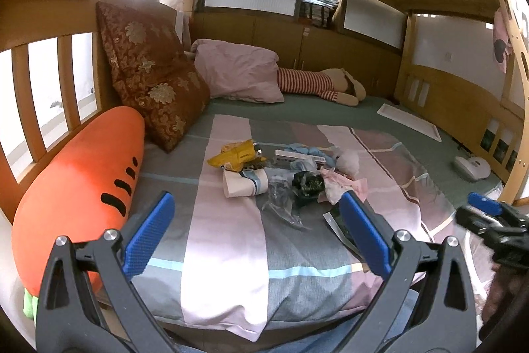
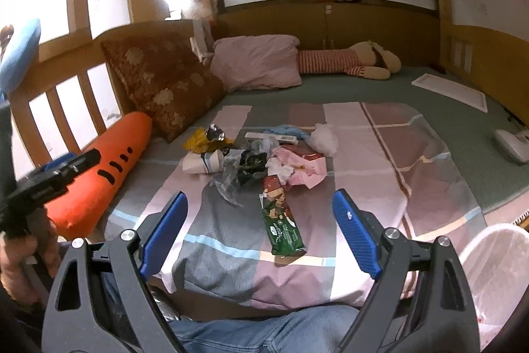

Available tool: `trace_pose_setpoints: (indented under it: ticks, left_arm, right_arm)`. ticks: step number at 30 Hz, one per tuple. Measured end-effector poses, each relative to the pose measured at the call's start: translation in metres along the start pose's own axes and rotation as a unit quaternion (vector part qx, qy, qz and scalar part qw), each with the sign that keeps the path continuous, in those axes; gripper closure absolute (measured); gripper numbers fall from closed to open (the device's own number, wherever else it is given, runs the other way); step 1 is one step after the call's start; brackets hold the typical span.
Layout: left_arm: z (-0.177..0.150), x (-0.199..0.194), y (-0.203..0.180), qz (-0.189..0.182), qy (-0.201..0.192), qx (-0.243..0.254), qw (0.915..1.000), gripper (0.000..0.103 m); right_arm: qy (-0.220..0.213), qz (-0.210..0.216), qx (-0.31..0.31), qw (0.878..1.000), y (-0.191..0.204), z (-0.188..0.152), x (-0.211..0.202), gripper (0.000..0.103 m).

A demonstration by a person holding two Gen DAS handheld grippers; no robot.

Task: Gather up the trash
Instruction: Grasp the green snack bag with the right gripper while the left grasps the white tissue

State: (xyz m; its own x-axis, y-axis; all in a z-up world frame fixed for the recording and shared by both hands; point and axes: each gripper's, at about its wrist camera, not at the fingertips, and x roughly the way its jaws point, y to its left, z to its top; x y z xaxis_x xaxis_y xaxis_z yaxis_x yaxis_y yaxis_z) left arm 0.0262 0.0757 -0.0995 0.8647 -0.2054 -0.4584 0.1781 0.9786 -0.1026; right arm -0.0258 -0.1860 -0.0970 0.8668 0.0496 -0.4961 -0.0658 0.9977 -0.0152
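A pile of trash lies on the striped quilt [image 2: 363, 154] in the middle of the bed: a yellow snack bag [image 1: 236, 154], a paper cup [image 1: 244, 184], a black crumpled wrapper [image 1: 305, 184], clear plastic film [image 1: 281, 207], pink wrappers [image 2: 297, 167] and a green and red snack wrapper [image 2: 281, 220] nearest me. My left gripper [image 1: 258, 234] is open and empty, above the quilt short of the pile. My right gripper [image 2: 261, 234] is open and empty, with the green wrapper between its fingers further ahead. A white bin with a bag liner [image 2: 492, 270] stands at the lower right.
An orange carrot pillow [image 1: 76, 187] and a brown patterned cushion [image 1: 152, 78] lie along the wooden bed rail at left. A pink pillow [image 1: 238, 71] and a striped plush doll [image 1: 317, 85] lie at the back. A white tray [image 2: 449, 91] and a white device [image 2: 512, 144] lie at right.
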Motion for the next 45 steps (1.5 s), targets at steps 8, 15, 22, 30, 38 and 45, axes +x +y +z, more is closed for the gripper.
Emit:
trace_pose_setpoints:
  ticks: [8, 15, 22, 30, 38, 45]
  left_arm:
    - [0.005, 0.016, -0.007, -0.005, 0.035, 0.005, 0.9994, 0.003]
    - [0.020, 0.084, -0.047, -0.057, 0.109, 0.021, 0.9921, 0.003]
    - [0.002, 0.172, -0.110, -0.126, 0.187, 0.022, 0.9740, 0.004]
    - [-0.038, 0.250, -0.150, -0.141, 0.268, -0.032, 0.9527, 0.032]
    - [-0.036, 0.286, -0.137, -0.128, 0.262, -0.117, 0.9493, 0.044]
    - [-0.031, 0.297, -0.133, -0.137, 0.257, -0.140, 0.9463, 0.078]
  right_arm:
    - [0.068, -0.016, -0.054, 0.996, -0.004, -0.033, 0.124, 0.016]
    - [0.145, -0.023, -0.017, 0.989, -0.031, -0.056, 0.193, 0.083]
    - [0.085, -0.024, 0.062, 0.994, -0.089, -0.044, 0.122, 0.090]
    - [0.078, -0.035, 0.098, 0.992, -0.139, -0.036, 0.077, 0.090]
    - [0.091, -0.019, 0.089, 0.992, -0.136, -0.034, 0.073, 0.090]
    - [0.094, -0.013, 0.081, 0.992, -0.132, -0.032, 0.061, 0.090]
